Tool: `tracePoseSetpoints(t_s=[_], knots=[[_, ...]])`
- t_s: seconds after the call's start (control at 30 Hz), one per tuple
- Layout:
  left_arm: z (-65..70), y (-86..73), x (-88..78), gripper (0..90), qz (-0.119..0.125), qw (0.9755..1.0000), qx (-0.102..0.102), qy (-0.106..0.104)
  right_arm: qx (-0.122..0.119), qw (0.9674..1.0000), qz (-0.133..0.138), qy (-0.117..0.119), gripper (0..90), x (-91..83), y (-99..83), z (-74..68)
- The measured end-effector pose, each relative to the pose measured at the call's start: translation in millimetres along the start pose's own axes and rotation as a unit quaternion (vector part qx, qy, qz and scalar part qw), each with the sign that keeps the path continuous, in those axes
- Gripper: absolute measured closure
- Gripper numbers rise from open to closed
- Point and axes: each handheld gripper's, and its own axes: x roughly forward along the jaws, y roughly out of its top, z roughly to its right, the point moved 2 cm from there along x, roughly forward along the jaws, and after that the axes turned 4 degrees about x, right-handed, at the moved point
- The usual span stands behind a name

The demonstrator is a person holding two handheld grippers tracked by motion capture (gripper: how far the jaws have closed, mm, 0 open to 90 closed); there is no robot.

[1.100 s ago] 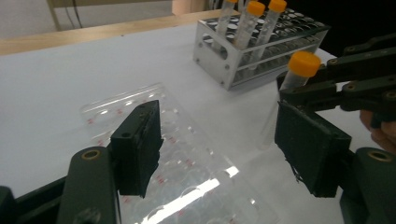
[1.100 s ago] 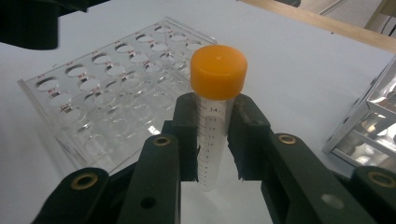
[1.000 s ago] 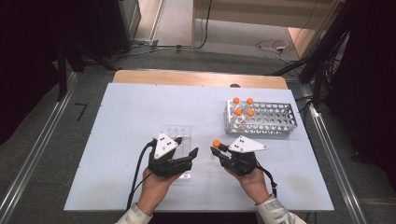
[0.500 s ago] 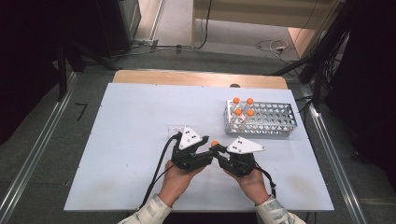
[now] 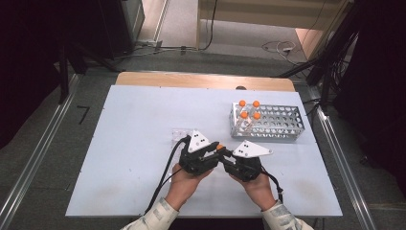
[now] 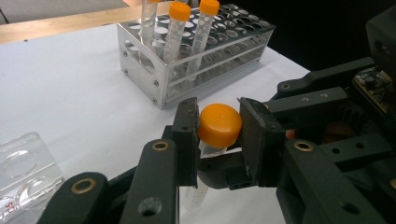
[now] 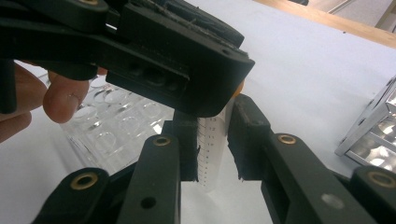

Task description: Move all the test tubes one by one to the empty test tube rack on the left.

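Tube stands clamped between the right gripper's pads, while the left gripper, jaws just closing, pinches its orange cap above.

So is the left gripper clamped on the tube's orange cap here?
Yes, in the left gripper view the left gripper has both pads pressed against the sides of the orange cap of the tube.

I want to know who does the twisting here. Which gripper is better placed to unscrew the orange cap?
Left. The left gripper, whose jaws have just been closing, clamps the orange cap. The right gripper grips the tube by its body, so it probably steadies while the left twists.
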Motion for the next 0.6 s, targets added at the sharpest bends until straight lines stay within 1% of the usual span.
tracePoseSetpoints(t_s=[0.17,0.2,0.23,0.27,0.3,0.37,0.4,0.43,0.53,0.6], knots=[[-1.1,1.8,-0.6,69.1,0.000,1.0000,0.002,-0.001,0.006,1.0000,0.002,0.003,70.6,-0.5,0.4,0.4],[-1.3,2.4,-1.2,69.2,0.002,1.0000,0.001,0.001,0.008,0.9999,0.001,0.007,61.7,-0.7,0.6,0.4],[-1.7,3.3,-1.5,69.2,0.005,1.0000,0.000,0.003,0.008,0.9999,0.001,0.007,61.7,-0.7,0.6,0.4],[-2.7,4.5,-2.2,69.2,0.006,1.0000,0.000,0.003,0.006,0.9999,0.001,0.010,51.6,-0.6,0.6,0.2],[-3.9,5.7,-3.1,69.2,0.008,1.0000,-0.001,0.004,0.005,0.9999,-0.001,0.010,43.8,-0.3,0.8,-0.4],[-6.9,8.7,-5.4,69.3,0.010,0.9999,-0.003,0.007,0.010,0.9999,-0.005,0.006,32.3,0.6,1.2,-1.1],[-8.6,10.4,-6.8,69.3,0.013,0.9999,-0.004,0.010,0.018,0.9998,-0.001,0.004,27.9,0.7,1.5,-0.3],[-10.5,12.2,-8.8,69.3,0.014,0.9998,-0.004,0.011,0.020,0.9998,-0.002,0.002,26.1,0.4,1.6,0.1],[-16.5,18.1,-14.8,69.3,0.023,0.9995,-0.014,0.016,0.021,0.9998,0.000,-0.003,25.0,0.2,1.7,1.2],[-19.9,21.7,-18.1,69.3,0.026,0.9993,-0.016,0.023,0.025,0.9997,0.001,-0.006,24.6,0.1,1.8,2.5]])
